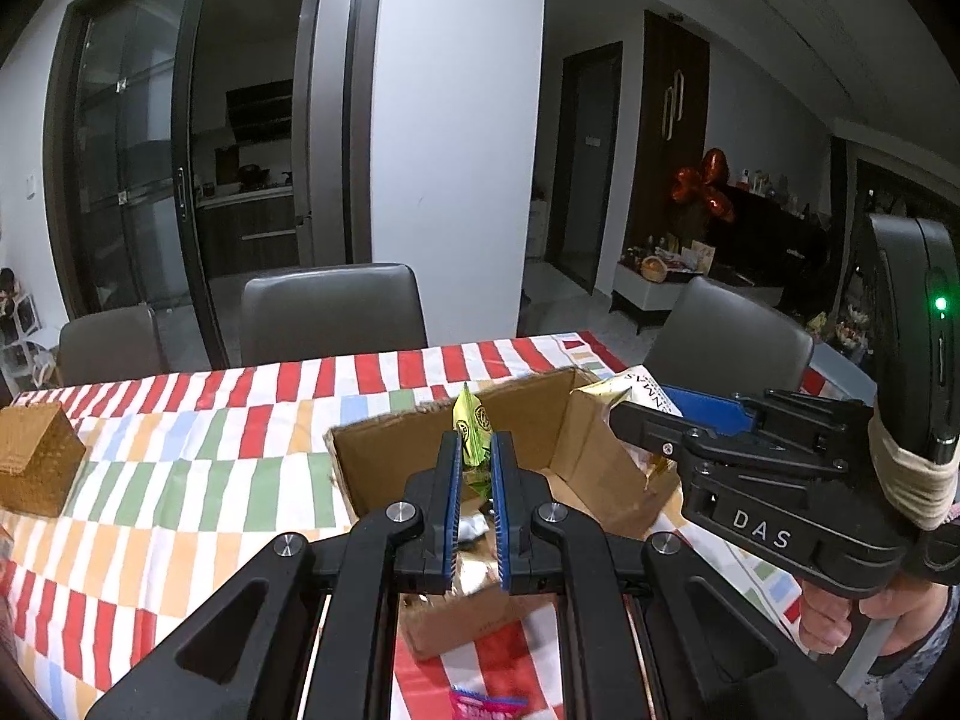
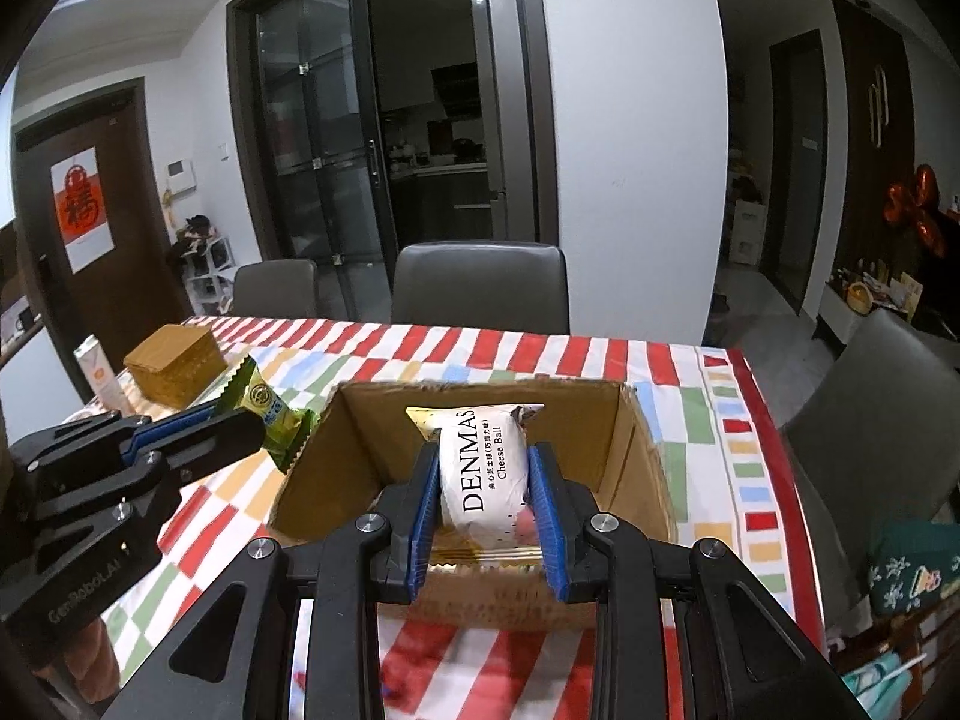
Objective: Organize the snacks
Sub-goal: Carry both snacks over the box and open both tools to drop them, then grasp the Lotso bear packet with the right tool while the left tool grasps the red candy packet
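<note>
Right wrist view — white Cheese Ball packet [image 2: 487, 474] clamped between jaws.

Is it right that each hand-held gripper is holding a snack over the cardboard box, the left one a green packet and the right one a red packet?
Nearly. The right hand-held gripper holds a white packet, printed "DENMAS Cheese Ball", not a red one; the right wrist view shows it. The rest stands: the left hand-held gripper holds a green packet, both at the cardboard box.

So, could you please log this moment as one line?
left tongs: shut on green snack packet | right tongs: shut on Denmas packet | both over cardboard box
</note>
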Demonstrator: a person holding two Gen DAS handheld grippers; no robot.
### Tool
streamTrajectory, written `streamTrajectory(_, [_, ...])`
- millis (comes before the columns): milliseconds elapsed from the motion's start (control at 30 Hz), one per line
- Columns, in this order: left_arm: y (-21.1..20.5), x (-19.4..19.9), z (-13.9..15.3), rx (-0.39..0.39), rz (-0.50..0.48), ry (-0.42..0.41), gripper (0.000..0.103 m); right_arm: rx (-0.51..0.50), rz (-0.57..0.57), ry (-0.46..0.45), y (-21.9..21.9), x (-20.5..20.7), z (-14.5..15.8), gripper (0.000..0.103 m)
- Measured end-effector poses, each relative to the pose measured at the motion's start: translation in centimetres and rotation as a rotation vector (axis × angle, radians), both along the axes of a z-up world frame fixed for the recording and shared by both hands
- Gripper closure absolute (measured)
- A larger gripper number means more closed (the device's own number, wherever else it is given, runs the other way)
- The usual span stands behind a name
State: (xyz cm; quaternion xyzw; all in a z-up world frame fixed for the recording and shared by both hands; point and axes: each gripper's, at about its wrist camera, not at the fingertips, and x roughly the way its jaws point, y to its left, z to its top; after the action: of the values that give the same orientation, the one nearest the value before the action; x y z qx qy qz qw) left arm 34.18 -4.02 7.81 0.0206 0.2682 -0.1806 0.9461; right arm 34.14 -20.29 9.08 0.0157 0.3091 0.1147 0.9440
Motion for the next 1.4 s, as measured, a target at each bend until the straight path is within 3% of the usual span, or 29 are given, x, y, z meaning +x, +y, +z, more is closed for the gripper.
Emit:
streamTrajectory(33, [0.0,0.4,0.0,0.003,0.009,0.002,0.089,0.003,-0.003,0.000,0.1,0.5,0.0,0.071])
streamTrajectory(67, [0.1,0.8,-0.1,0.008,0.030,0.006,0.080,0.006,-0.011,0.003,0.0,1.0,0.1,0.068])
streamTrajectory(100, [0.3,0.9,-0.1,0.009,0.043,0.011,0.070,0.009,-0.021,0.013,0.0,1.5,0.0,0.057])
streamTrajectory(133, [0.5,0.8,0.0,0.004,0.049,0.012,0.066,0.014,-0.033,0.022,-0.1,1.8,0.0,0.050])
streamTrajectory(400, [0.7,-3.1,-0.9,0.049,0.031,-0.011,0.055,-0.018,-0.055,0.003,-0.4,-2.1,-0.9,0.050])
streamTrajectory(967, [0.0,-12.8,-5.2,0.083,-0.070,0.061,0.054,-0.012,-0.044,0.058,-1.2,-12.3,-4.1,0.050])
streamTrajectory(1400, [-1.3,-16.3,-11.1,0.128,-0.149,0.199,0.054,-0.009,-0.042,0.228,-1.2,-16.8,-10.1,0.050])
